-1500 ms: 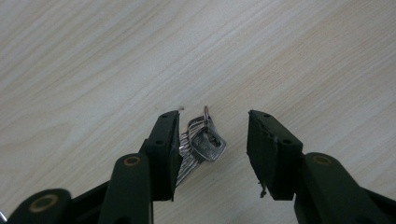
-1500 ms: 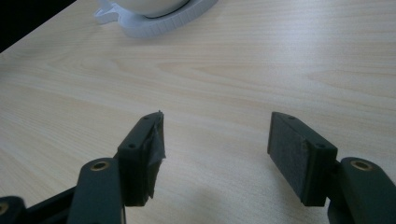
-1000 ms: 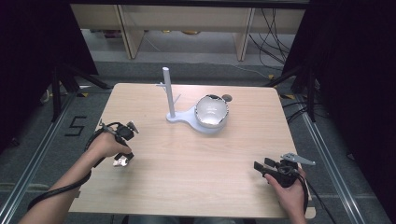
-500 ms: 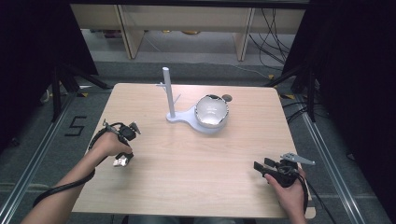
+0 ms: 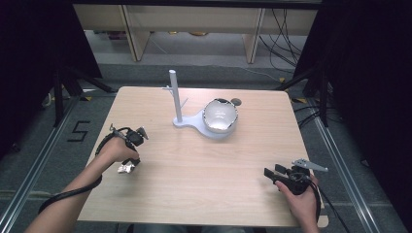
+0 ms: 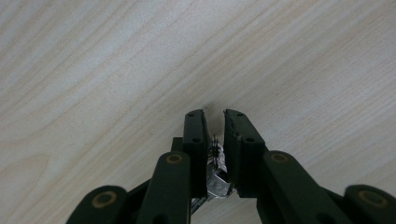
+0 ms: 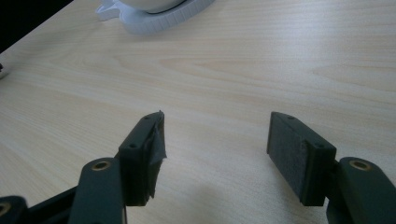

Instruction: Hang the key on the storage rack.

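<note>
Close-up, the left claw (image 6: 214, 122) pinches a small shiny metal piece (image 6: 216, 179); the right claw (image 7: 215, 140) gapes empty.

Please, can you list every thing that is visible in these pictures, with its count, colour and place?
table: one, light wood, centre of the high view
stand with upright post: one, white, far middle of the table
bowl: one, silvery inside, on the round base of the stand
small round object: one, dark, on the table just behind the bowl
small metal object: one, silver, between the left gripper's jaws
desks or shelves: pale wood, on the floor beyond the table
left gripper: one, black, near left of the table, jaws closed on the metal object
right gripper: one, black, near right of the table, jaws wide apart
</note>
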`<state>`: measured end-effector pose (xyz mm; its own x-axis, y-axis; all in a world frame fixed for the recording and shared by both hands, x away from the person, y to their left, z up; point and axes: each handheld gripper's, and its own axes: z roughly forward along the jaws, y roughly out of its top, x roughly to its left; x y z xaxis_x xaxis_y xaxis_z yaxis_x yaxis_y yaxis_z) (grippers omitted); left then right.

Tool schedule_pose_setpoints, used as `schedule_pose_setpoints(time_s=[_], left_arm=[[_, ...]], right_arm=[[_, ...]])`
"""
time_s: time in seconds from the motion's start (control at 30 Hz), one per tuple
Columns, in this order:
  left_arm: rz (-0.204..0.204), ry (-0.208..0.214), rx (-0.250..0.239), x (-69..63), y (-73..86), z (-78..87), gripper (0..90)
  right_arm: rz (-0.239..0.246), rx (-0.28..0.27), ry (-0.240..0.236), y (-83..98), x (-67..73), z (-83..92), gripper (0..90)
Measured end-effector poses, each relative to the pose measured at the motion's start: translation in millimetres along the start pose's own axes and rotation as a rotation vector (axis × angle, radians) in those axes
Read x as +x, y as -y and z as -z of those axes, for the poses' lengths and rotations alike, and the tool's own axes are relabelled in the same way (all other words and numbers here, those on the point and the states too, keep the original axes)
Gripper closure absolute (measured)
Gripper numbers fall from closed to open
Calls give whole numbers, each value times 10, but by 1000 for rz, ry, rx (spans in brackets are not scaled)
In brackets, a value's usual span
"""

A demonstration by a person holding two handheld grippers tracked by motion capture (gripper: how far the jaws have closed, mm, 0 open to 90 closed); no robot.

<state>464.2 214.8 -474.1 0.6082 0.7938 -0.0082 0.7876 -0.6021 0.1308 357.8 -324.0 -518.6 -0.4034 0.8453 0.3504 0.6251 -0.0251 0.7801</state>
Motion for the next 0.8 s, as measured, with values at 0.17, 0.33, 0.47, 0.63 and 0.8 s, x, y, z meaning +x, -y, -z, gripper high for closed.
schedule_pose_setpoints(time_s=[0.17, 0.33, 0.47, 0.63, 0.8], left_arm=[[5, -8, -6, 4, -14, -1, 825], [-3, -3, 6, -2, -18, -5, 835], [-4, -5, 8, -3, -18, -5, 832], [0, -4, 9, 3, -19, -9, 858], [7, -4, -2, -9, -18, -25, 886]], right_arm=[[-11, 12, -4, -3, 11, 10, 380], [-12, 13, -4, -2, 10, 7, 380], [28, 2, 0, -6, -27, -1, 380], [27, 2, -5, -5, -25, -1, 380], [27, 3, 0, -5, -23, -4, 380]])
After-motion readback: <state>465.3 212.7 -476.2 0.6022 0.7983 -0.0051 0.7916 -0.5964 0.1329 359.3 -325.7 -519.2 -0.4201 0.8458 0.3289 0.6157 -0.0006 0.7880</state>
